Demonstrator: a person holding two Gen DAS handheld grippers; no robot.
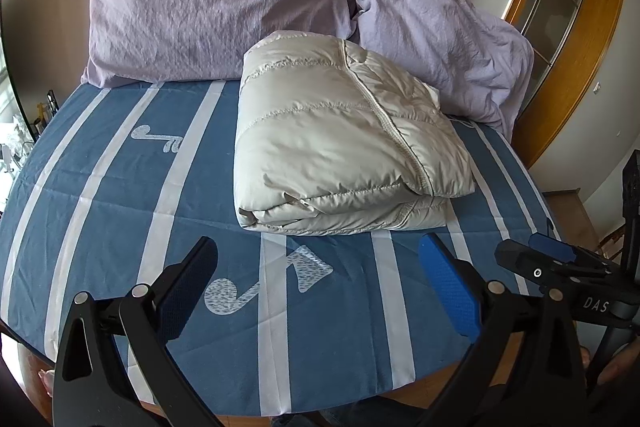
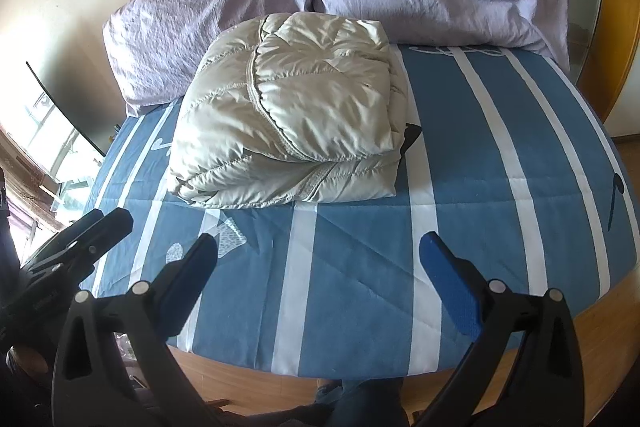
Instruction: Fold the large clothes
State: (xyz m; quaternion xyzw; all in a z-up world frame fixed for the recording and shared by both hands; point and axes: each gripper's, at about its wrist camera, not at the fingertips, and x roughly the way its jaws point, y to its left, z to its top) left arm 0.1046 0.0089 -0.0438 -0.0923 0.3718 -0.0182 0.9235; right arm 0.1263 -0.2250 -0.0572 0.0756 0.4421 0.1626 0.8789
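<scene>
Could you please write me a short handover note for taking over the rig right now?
Left gripper: open, empty, held above the near part of the bed.
Right gripper: open, empty, alongside the left one.
Puffer jacket: folded into a compact bundle, lying on the striped blue sheet just in front of the two lilac pillows. Neither gripper touches it.
Done: the jacket looks fully folded.
Left: probably nothing on this piece; no other clothing shows on the bed in either view. Tidy the bundle only if its loose lower edge bothers you.
</scene>
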